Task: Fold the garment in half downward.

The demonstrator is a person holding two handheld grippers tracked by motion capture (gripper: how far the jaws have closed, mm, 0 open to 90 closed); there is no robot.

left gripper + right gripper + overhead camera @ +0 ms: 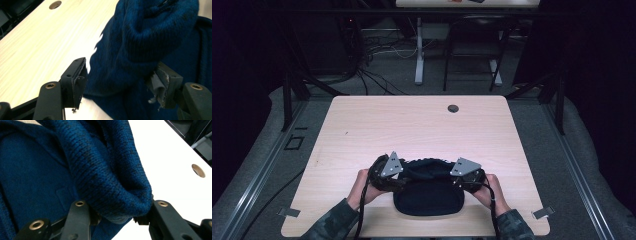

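dark blue knit hat [428, 197] lies crosswise; right gripper [117, 216] pinches its cuff, left gripper [120, 82] gapes loose.

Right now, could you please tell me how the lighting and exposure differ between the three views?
High view: dim, the dark blue knitted garment looks almost black. Left gripper view: the pale wooden table is bright, well lit. Right gripper view: the table is blown out to white; the knit's weave is sharp.
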